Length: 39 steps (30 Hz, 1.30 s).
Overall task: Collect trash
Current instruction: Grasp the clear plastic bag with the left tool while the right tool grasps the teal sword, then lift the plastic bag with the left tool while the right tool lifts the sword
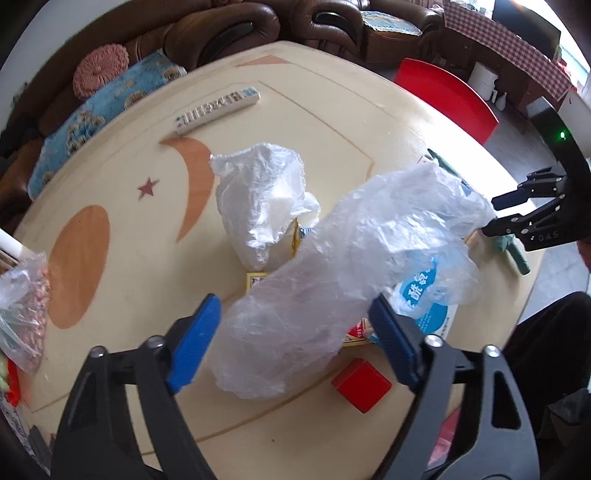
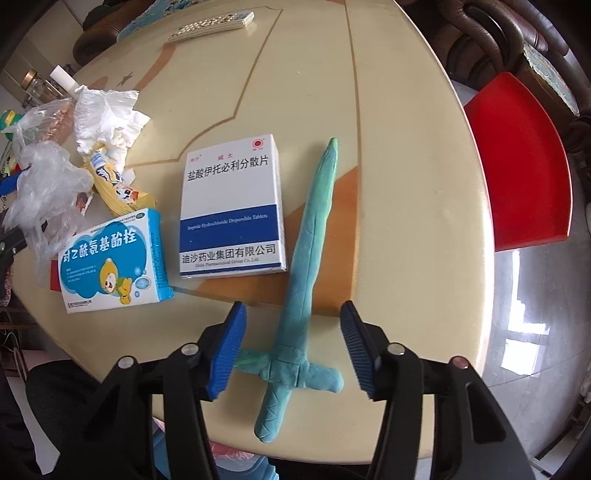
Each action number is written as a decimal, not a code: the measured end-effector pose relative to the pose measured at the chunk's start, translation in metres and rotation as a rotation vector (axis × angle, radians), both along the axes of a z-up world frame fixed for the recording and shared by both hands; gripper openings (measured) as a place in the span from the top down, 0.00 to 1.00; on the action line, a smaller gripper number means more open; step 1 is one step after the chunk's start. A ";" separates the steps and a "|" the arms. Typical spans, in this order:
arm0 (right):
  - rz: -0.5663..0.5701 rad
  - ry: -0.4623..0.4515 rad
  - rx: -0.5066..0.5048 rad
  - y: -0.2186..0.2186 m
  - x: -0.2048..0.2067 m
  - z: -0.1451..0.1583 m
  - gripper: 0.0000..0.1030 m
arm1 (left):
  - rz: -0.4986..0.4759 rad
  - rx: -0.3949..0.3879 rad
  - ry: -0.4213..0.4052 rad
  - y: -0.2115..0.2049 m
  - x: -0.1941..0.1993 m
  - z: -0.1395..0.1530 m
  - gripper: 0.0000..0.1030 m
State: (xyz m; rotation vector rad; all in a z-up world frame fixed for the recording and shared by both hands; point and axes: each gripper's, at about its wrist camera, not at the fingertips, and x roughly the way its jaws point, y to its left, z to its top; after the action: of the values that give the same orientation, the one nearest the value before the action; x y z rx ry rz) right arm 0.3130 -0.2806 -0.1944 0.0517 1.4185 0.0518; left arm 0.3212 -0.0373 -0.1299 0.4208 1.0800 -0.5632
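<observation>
2 claws show here, one in each hand, both over a round cream surface (image 2: 406, 155) with orange shapes on it. The left claw (image 1: 295, 339) stands wide apart, its blue pads on either side of a crumpled clear plastic bag (image 1: 332, 280) that bulges up between them; neither pad presses on the bag. The right claw (image 2: 291, 350) is partly spread and points down at the surface, straddling a blue-green toy sword (image 2: 310, 251) just above its crossguard; both pads stand clear of the cloth, so it has hold of nothing.

Beyond the left claw, the clear bag lies over a blue and white medicine box (image 2: 114, 258) and a small yellow box (image 1: 255, 282). A red block (image 1: 362, 384) sits near the right pad of that claw. Behind the bag is a crumpled white plastic bag (image 1: 262, 203), lying on a yellow snack wrapper (image 2: 118, 184). Farther back a remote control (image 1: 218, 109) lies near the far edge.

Left of the sword's blade a white and blue tablet box (image 2: 232, 206) lies flat, just beside the blade, with the blue and white medicine box next to it. Another clear bag with pinkish contents (image 1: 26, 306) sits at the surface's left edge. A red chair (image 2: 517, 158) stands beside the surface, and a brown sofa (image 1: 229, 33) behind it.
</observation>
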 end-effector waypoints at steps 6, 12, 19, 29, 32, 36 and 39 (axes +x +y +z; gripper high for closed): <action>0.021 0.008 -0.057 0.012 0.005 -0.002 0.56 | 0.022 0.002 0.017 -0.001 0.001 -0.001 0.33; 0.009 0.009 -0.069 0.024 0.006 -0.002 0.57 | 0.048 0.015 0.033 -0.001 -0.001 0.001 0.41; -0.041 0.011 -0.028 0.009 0.008 -0.002 0.83 | 0.128 -0.023 0.059 0.018 0.000 0.011 0.55; -0.055 -0.013 -0.032 -0.003 -0.002 0.006 0.83 | 0.189 -0.062 0.068 0.037 -0.003 0.016 0.71; -0.067 -0.023 -0.037 -0.003 -0.005 0.013 0.83 | 0.219 -0.073 0.074 0.043 -0.003 0.017 0.78; -0.082 -0.030 -0.030 -0.007 -0.007 0.018 0.83 | 0.224 -0.098 0.084 0.048 -0.005 0.017 0.88; -0.085 -0.026 -0.023 -0.009 -0.010 0.013 0.83 | 0.228 -0.118 0.087 0.049 -0.005 0.018 0.92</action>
State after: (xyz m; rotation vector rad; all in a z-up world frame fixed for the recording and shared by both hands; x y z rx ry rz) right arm 0.3026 -0.2895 -0.1809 0.0919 1.3898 -0.0338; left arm 0.3161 0.0115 -0.1120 0.1680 1.1538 -0.4430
